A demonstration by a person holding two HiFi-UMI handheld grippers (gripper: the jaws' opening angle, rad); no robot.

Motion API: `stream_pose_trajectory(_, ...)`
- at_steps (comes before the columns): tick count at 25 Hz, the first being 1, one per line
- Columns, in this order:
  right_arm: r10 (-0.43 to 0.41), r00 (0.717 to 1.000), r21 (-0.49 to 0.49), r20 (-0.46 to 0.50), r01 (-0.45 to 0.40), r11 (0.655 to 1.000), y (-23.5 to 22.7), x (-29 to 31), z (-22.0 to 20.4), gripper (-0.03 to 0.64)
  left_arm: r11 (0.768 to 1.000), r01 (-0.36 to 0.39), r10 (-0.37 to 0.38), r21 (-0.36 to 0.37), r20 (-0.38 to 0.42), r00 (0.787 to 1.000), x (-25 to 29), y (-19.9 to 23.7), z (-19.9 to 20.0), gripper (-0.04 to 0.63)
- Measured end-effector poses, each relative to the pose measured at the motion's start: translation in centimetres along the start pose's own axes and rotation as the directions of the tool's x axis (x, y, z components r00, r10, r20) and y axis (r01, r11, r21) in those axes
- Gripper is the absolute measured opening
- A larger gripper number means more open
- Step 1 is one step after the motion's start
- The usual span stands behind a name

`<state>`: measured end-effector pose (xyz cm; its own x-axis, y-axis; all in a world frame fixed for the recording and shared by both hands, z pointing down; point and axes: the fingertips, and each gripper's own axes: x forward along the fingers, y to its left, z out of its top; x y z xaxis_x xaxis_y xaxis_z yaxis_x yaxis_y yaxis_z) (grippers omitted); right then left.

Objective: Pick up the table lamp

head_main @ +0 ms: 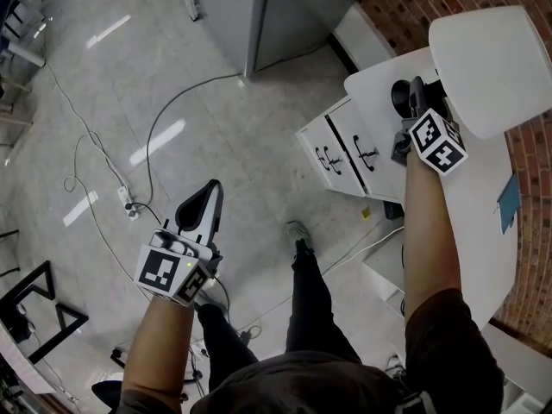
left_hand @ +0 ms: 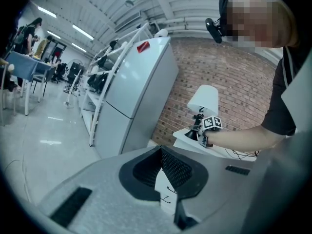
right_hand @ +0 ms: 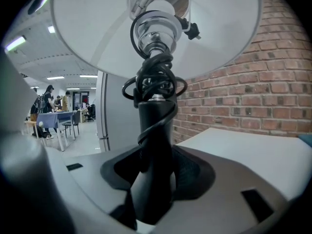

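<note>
The table lamp stands on a white table (head_main: 470, 197); it has a white shade (head_main: 492, 67) and a black base (head_main: 401, 95). My right gripper (head_main: 414, 102) reaches level to its stem. In the right gripper view the black stem (right_hand: 153, 140), wrapped in its own cord, stands between the wide-apart jaws of the right gripper (right_hand: 155, 179), with the shade (right_hand: 97, 28) overhead. I see no pad pressing on the stem. My left gripper (head_main: 210, 195) hangs over the floor, jaws together and empty; its view shows the left gripper (left_hand: 160, 152) and the lamp (left_hand: 204, 99) far off.
A white drawer cabinet (head_main: 341, 149) stands under the table's left end. A brick wall (right_hand: 263, 91) runs behind the table, and a blue item (head_main: 509, 203) lies on it. A grey fridge (left_hand: 141, 91) stands nearby. Cables and a power strip (head_main: 128, 201) lie on the floor.
</note>
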<state>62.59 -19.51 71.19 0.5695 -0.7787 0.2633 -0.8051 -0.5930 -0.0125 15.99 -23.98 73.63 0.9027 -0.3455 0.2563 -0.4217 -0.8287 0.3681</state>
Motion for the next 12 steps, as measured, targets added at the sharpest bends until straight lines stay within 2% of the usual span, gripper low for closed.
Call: stream_pose_trajectory(12, 0.098, 0.993, -0.02, -0.059, -0.099, 0.995, 0.73, 0.25, 0.02, 0.164, 1.0, -0.014, 0.014, 0.001, -0.003, 1.0, -0.61, 0.54, -0.18, 0.002)
